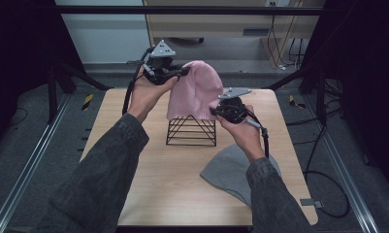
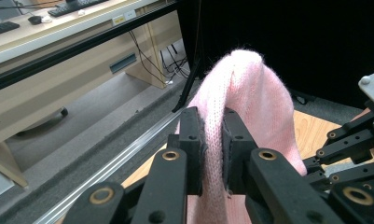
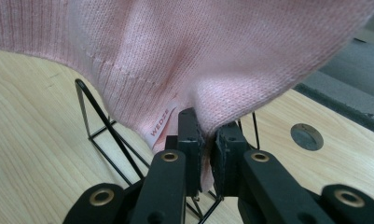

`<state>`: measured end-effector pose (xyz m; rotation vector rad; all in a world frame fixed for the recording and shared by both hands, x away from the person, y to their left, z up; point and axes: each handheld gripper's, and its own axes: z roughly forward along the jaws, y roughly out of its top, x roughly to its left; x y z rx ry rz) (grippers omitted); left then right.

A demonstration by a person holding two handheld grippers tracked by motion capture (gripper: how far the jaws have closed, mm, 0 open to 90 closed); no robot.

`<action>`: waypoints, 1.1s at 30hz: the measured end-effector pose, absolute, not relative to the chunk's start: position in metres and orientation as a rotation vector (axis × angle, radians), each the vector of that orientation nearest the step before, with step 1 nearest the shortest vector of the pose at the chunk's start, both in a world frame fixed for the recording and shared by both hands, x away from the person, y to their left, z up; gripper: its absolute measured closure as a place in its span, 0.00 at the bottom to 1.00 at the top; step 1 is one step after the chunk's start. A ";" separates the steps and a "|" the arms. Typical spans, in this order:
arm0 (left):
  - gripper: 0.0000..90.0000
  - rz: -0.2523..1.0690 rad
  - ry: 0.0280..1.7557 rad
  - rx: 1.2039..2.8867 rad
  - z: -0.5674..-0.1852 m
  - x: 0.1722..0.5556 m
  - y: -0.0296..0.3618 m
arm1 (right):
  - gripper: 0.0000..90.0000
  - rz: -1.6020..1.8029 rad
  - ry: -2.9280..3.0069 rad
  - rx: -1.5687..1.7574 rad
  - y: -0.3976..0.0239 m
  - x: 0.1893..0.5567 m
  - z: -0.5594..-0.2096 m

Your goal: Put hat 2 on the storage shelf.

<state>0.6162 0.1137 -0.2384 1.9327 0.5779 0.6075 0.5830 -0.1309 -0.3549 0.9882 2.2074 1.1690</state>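
Note:
A pink knit beanie (image 1: 194, 90) hangs over a black wire stand (image 1: 192, 131) at the table's middle. My left gripper (image 1: 182, 72) is shut on the beanie's top left edge, and in the left gripper view the pink knit (image 2: 250, 102) is pinched between the jaws (image 2: 212, 149). My right gripper (image 1: 215, 110) is shut on the beanie's lower right hem; the right gripper view has the fabric (image 3: 198, 60) with a small label clamped at the fingertips (image 3: 205, 135), and the stand's wires (image 3: 100, 126) just below.
A grey beanie (image 1: 226, 170) lies flat on the wooden table (image 1: 163, 179) at the front right, partly under the right forearm. Metal rails run along both sides of the table. A desk stands beyond the far edge.

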 end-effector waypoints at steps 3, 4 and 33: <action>0.90 0.601 0.580 1.923 -0.240 0.616 0.113 | 0.92 1.164 2.208 0.988 -0.130 0.583 -0.356; 0.90 0.601 0.578 1.931 -0.242 0.616 0.115 | 0.92 1.161 2.212 0.978 -0.129 0.582 -0.357; 0.94 0.557 0.632 2.058 -0.295 0.589 0.134 | 0.91 1.007 2.347 1.007 -0.128 0.570 -0.401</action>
